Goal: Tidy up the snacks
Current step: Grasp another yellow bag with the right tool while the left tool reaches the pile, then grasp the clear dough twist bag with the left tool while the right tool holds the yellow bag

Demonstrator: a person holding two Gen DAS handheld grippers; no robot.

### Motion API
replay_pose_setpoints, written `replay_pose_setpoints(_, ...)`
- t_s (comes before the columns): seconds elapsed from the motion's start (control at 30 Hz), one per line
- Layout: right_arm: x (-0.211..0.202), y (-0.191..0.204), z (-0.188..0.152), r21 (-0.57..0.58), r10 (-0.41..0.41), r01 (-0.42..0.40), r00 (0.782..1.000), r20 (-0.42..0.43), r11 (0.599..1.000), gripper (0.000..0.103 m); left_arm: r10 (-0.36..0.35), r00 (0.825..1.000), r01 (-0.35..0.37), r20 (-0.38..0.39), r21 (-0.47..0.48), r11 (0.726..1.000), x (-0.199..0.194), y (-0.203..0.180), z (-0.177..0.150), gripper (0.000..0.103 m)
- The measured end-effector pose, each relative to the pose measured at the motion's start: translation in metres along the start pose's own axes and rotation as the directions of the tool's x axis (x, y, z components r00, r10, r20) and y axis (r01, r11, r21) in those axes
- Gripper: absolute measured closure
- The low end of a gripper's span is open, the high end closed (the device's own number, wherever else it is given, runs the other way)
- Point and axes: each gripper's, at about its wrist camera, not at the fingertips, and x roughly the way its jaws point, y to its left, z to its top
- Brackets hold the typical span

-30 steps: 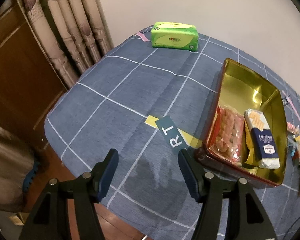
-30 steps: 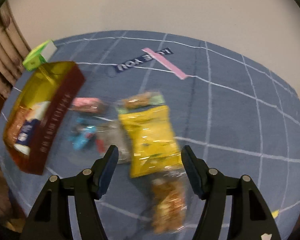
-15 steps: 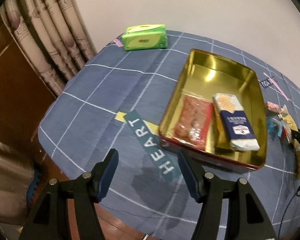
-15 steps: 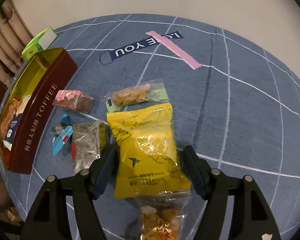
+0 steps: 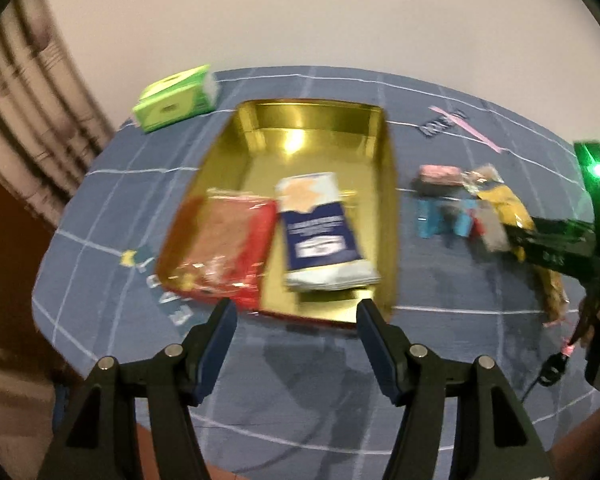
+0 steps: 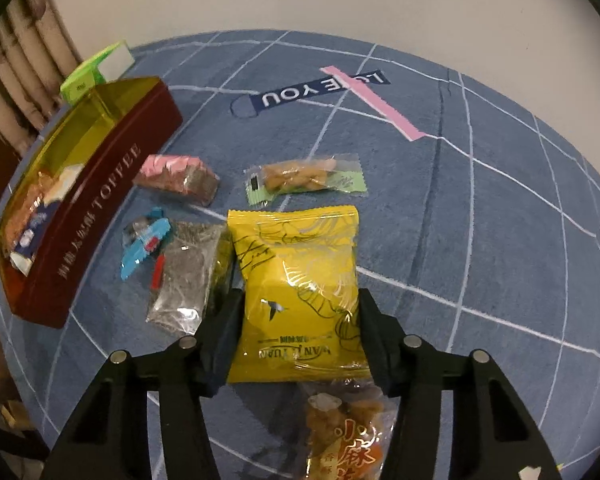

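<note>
My right tongs (image 6: 300,312) have just been closing and now clench the yellow packet (image 6: 296,276) between them. My left tongs (image 5: 292,316) hang released, empty, before the tin (image 5: 388,184). Two packets are inside; roughly six remain loose beside it.

Snack packets (image 6: 188,268) crowd the cloth beside the toffee tin (image 6: 100,208) — open tablecloth (image 6: 480,208) lies rightward, unobstructed.
</note>
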Motion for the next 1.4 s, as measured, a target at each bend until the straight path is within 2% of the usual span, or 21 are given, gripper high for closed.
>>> replay_pose_setpoints(0.17,-0.022,-0.017,0.008,0.072,0.032,-0.038,0.996,0.08,0.997,0.051,-0.051,0.998,0.052,-0.021,0.06,0.997,0.005,-0.034,0.001,0.04)
replay_pose_setpoints(0.27,-0.037,-0.03,0.01,0.109,0.121,-0.134,0.986,0.116,0.985,0.051,-0.081,0.996,0.085,-0.042,0.088,0.993,0.011,-0.051,0.002,0.04)
replay_pose_setpoints(0.33,-0.052,-0.039,0.01,0.127,0.134,-0.154,0.979,0.157,0.98,0.051,-0.093,0.994,0.099,-0.058,0.109,0.989,0.014,-0.066,0.001,0.04)
replay_pose_setpoints(0.47,-0.068,-0.051,0.004,0.135,0.067,-0.088,0.986,0.156,0.987,0.051,-0.125,0.989,0.136,-0.081,0.135,0.982,0.016,-0.094,0.002,0.04)
replay_pose_setpoints(0.6,-0.069,-0.071,-0.022,0.126,-0.032,0.018,0.993,0.11,0.992,0.051,-0.163,0.983,0.175,-0.085,0.161,0.971,0.017,-0.124,0.004,0.04)
replay_pose_setpoints(0.73,-0.068,-0.1,-0.054,0.186,-0.065,0.051,0.996,0.068,0.981,0.051,-0.221,0.973,0.229,-0.066,0.185,0.956,0.018,-0.155,0.004,0.04)
replay_pose_setpoints(0.87,-0.072,-0.121,-0.081,0.23,-0.094,0.079,0.994,0.057,0.97,0.051,-0.265,0.96,0.277,-0.085,0.184,0.943,0.026,-0.182,0.004,0.04)
replay_pose_setpoints(1.0,-0.076,-0.132,-0.097,0.248,-0.107,0.088,0.992,0.062,0.965,0.051,-0.298,0.95,0.312,-0.096,0.2,0.929,0.028,-0.214,0.003,0.036)
replay_pose_setpoints(1.1,-0.079,-0.138,-0.106,0.258,-0.109,0.087,0.992,0.069,0.962,0.051,-0.301,0.95,0.313,-0.086,0.227,0.922,0.031,-0.236,0.001,0.034)
replay_pose_setpoints(1.27,-0.072,-0.144,-0.116,0.285,-0.082,0.062,0.995,0.059,0.957,0.051,-0.308,0.943,0.331,-0.129,0.257,0.908,0.044,-0.263,-0.001,0.033)
replay_pose_setpoints(1.4,-0.072,-0.142,-0.119,0.267,-0.081,0.062,0.995,0.063,0.962,0.051,-0.251,0.958,0.281,-0.142,0.262,0.923,0.056,-0.275,0.0,0.033)
